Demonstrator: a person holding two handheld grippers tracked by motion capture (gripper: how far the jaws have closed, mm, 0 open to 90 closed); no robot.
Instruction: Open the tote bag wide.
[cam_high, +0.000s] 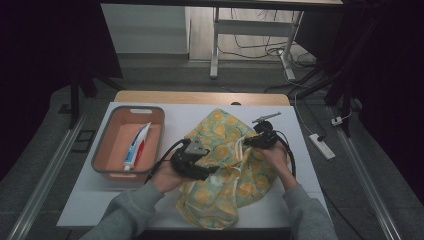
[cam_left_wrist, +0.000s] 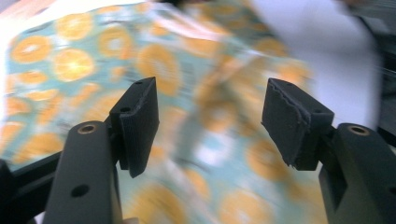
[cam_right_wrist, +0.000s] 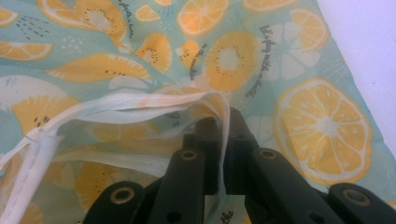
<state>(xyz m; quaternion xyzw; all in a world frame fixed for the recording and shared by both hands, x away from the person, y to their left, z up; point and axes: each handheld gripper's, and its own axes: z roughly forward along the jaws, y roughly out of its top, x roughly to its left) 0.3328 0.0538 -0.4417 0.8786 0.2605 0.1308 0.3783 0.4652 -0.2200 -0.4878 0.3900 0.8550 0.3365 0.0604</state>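
Observation:
A teal cloth bag printed with orange slices (cam_high: 225, 160) lies crumpled across the middle of the white table (cam_high: 100, 200). My right gripper (cam_high: 252, 141) is shut on the bag's white-hemmed rim (cam_right_wrist: 140, 100), which passes between its jaws (cam_right_wrist: 223, 140). My left gripper (cam_high: 207, 170) stands open at the bag's left side, its two pads (cam_left_wrist: 135, 121) wide apart over the blurred fabric (cam_left_wrist: 70, 60) with nothing between them.
An orange tub (cam_high: 107, 145) at the table's left holds a toothpaste tube (cam_high: 137, 145). A razor-like tool (cam_high: 266, 118) lies beyond the bag at the back. A desk frame and cables stand on the floor behind.

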